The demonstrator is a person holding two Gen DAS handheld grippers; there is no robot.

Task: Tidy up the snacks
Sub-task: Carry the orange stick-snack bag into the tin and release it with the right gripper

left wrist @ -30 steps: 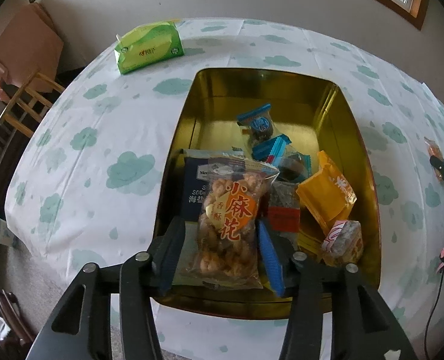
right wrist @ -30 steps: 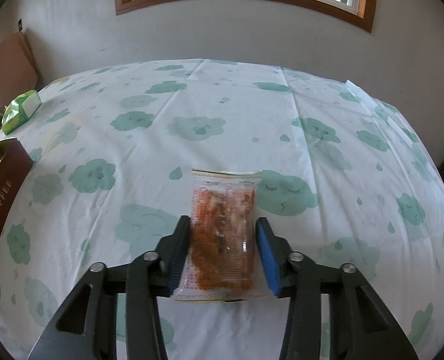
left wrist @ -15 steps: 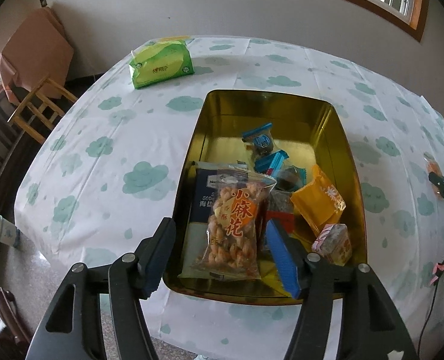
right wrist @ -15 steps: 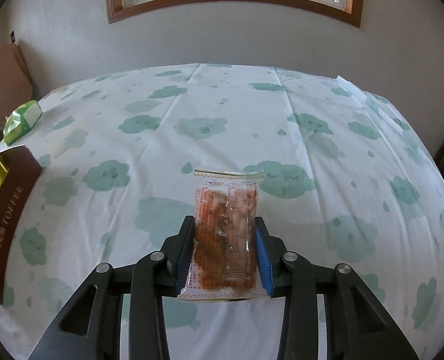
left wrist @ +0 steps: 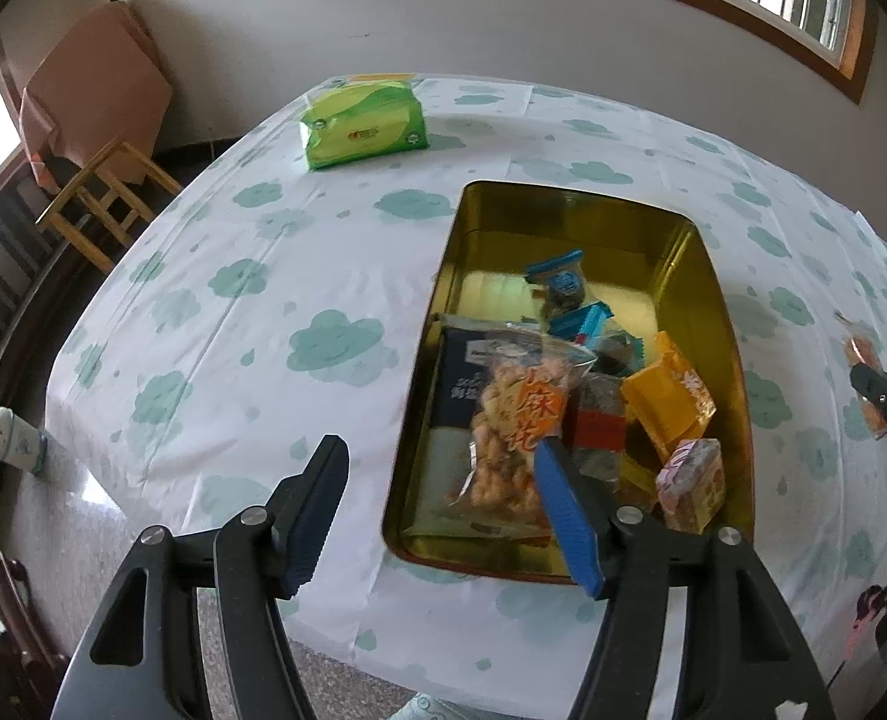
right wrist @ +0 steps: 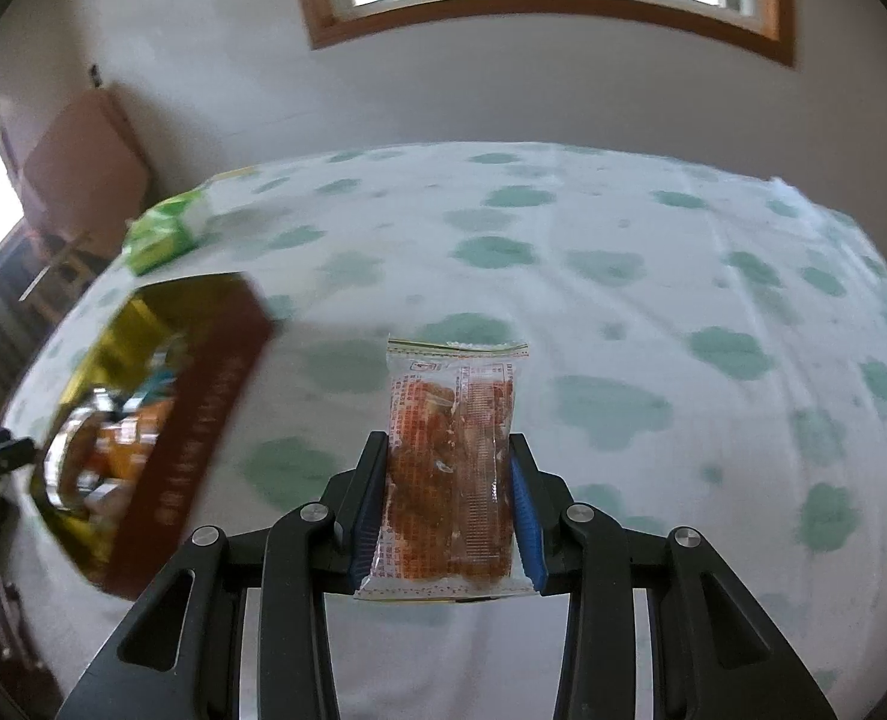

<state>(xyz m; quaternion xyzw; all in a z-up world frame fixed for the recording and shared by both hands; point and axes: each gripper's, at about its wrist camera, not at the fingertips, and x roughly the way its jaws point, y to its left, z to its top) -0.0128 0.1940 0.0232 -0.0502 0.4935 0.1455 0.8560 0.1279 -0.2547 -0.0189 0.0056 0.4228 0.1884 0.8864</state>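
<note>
Left wrist view
Left gripper (left wrist: 437, 498): jaws have just been opening and stand apart with nothing clamped; the blue pad at 5 o'clock overlaps the tin's near end, the black one at 7 o'clock hangs over the cloth.
Gold tin (left wrist: 719, 300): open, on the tabletop (left wrist: 251, 276) just right of centre, long side running toward 12 o'clock.
Twist-snack bag (left wrist: 515, 420): clear with an orange label, lying loose in the tin's near half on top of a dark blue packet (left wrist: 461, 378).
Other snacks: yellow pouch (left wrist: 671, 396) and pink-white pack (left wrist: 692, 483) toward 4 o'clock; blue-wrapped sweets (left wrist: 560, 285) nearer the middle of the tin.
Tissue pack (left wrist: 362, 123): green, at 11 o'clock near the tabletop's far edge.
Chair (left wrist: 107, 192): wooden, at 10 o'clock beyond the tabletop.

Right wrist view
Right gripper (right wrist: 449, 492): jaws narrow, both pads pressed on the sides of the orange snack packet (right wrist: 452, 468).
Orange snack packet: upright between the pads, lifted clear of the cloud-print cloth, at 6 o'clock.
Gold tin (right wrist: 203, 414): blurred, at 9 o'clock, brown outer wall facing the camera, well apart from the packet.
Tissue pack (right wrist: 167, 231): at 10 o'clock.
</note>
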